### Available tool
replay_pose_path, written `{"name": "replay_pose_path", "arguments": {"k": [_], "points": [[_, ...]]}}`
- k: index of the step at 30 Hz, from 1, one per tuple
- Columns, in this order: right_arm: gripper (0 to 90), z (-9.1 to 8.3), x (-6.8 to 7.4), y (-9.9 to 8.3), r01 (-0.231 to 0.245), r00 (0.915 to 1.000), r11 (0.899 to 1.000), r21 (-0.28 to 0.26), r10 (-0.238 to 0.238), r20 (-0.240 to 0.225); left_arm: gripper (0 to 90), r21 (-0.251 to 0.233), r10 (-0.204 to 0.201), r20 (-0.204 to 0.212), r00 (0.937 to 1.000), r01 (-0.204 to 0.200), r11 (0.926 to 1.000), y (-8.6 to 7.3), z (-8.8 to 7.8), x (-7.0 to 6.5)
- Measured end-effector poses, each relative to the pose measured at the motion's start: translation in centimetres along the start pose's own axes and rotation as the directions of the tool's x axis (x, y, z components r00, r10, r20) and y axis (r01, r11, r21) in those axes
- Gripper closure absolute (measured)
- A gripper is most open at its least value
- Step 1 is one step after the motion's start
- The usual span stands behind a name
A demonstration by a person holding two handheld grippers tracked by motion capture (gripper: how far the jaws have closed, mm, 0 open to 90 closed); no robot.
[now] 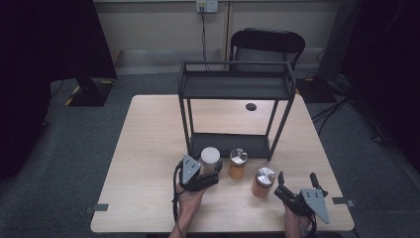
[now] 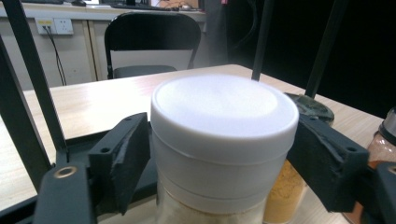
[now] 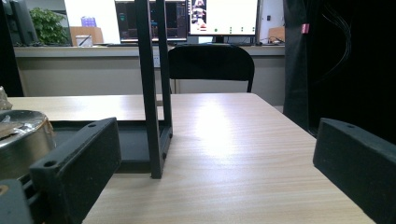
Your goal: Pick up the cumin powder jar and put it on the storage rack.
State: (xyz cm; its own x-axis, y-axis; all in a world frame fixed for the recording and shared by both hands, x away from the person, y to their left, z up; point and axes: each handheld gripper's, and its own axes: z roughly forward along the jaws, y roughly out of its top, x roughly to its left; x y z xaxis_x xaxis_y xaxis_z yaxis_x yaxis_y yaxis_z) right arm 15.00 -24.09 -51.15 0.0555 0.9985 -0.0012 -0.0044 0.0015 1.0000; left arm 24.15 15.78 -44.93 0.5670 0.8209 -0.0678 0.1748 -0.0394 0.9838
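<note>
Three jars stand on the tabletop point(image 1: 148, 148) before the rack point(image 1: 236, 106); from above, the left tool point(image 1: 210, 177) reaches the white-lidded jar point(image 1: 210, 158). Left gripper view — its jaws flank the jar, apparently pressing. Right gripper view — the right tool point(image 3: 215, 168) stands wide, empty. Grasping step, I judge; next — lift onto the rack.

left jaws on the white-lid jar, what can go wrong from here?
1. The left gripper has the white-lid jar between its jaws just under the lid; a grip that high could let the jar tilt or slip when lifted.
2. An orange jar stands right beside it, so a sideways move might knock it over.
3. The rack stands close behind; lifting toward it could bump a leg or the shelf edge.
</note>
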Motion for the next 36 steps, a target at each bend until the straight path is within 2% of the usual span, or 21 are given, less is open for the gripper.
{"name": "replay_pose_path", "arguments": {"k": [10,21,36], "points": [[0.0,0.0,0.0,0.0,0.0,1.0,1.0,0.0,0.0,-0.001,29.7,0.018,-0.031,0.002,0.9995,0.031,0.9993,-0.2,0.2,0.1],[0.0,0.0,0.0,0.0,0.0,1.0,1.0,0.0,0.0,-0.002,33.5,0.027,0.005,-0.015,0.9999,-0.005,0.9996,0.1,0.2,-0.3],[0.0,0.0,-0.1,0.0,0.0,1.0,1.0,0.001,0.0,-0.002,34.0,0.024,0.01,-0.036,0.9993,-0.009,0.9997,0.1,0.0,-0.9]]}}
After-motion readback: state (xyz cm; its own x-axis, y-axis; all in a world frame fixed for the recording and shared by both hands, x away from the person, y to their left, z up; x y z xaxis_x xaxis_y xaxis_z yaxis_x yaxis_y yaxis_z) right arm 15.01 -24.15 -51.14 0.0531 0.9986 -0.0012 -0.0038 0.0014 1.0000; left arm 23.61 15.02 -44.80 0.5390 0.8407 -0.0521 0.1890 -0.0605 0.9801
